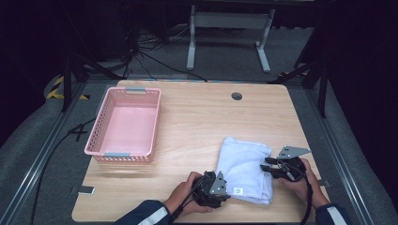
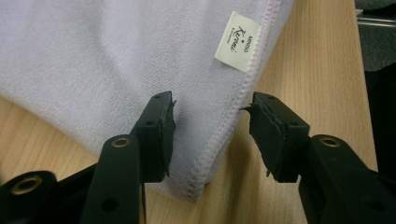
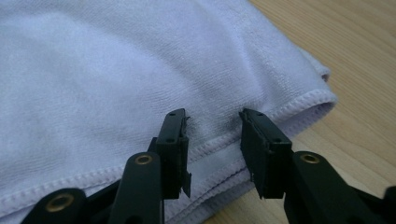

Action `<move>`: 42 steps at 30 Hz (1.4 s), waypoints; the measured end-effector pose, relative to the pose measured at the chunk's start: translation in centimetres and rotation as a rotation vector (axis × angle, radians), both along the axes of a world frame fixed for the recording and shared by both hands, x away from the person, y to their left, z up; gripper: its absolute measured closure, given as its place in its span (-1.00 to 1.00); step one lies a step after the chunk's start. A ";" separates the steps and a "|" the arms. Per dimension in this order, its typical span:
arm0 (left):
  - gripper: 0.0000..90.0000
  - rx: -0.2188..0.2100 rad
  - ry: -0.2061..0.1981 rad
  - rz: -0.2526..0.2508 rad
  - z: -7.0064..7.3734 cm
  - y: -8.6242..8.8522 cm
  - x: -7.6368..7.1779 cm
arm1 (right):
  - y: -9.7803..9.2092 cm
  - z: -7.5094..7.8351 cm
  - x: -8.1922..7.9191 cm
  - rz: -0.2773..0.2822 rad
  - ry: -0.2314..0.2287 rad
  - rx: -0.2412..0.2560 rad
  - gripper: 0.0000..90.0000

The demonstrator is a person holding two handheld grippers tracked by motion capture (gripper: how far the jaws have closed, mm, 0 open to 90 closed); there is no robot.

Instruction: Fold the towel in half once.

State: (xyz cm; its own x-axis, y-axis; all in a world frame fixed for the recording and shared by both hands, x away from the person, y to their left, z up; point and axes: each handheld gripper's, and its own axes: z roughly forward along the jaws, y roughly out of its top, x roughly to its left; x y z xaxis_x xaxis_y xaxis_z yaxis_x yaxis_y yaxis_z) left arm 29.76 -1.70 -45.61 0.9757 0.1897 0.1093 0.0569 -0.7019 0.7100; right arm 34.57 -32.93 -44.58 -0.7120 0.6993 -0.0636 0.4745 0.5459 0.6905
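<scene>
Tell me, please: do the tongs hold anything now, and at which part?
Nothing is held. Both tongs stand open at the folded towel: the left tongs straddle its stitched edge near the label, the right tongs its hemmed edge.

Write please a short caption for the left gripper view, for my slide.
Open left claw straddling the stitched corner of a folded white towel, near its sewn label, on a wooden table.

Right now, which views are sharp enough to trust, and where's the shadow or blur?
High view: table evenly lit, surroundings dark, towel soft on detail. Left gripper view: towel hem and label crisp; the near jaws slightly blurred, a soft shadow under the hem. Right gripper view: weave sharp between the jaws, far towel and wood out of focus; no glare.
</scene>
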 end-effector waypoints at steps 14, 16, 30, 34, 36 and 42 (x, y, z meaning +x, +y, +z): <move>-0.62 0.019 0.125 0.110 -0.6 2.4 2.4 | -0.3 2.3 1.4 -0.121 -0.057 0.120 -0.49; -0.63 0.044 0.118 0.114 -1.3 1.8 2.7 | -0.3 1.5 2.8 -0.149 -0.009 0.127 -0.61; -0.73 0.012 0.116 0.107 -1.7 0.6 3.0 | -0.4 -1.3 5.4 -0.169 0.133 0.120 -0.99; -0.66 0.005 0.103 0.100 -1.7 0.6 3.1 | -0.1 -1.3 5.4 -0.152 0.133 0.100 -0.97; -0.62 0.010 0.103 0.094 -1.6 0.6 3.1 | -0.1 -1.2 5.2 -0.117 0.138 0.117 -0.65; -0.12 -0.008 0.105 0.084 -1.4 0.6 3.5 | -0.5 -1.3 4.7 -0.011 0.209 0.249 0.27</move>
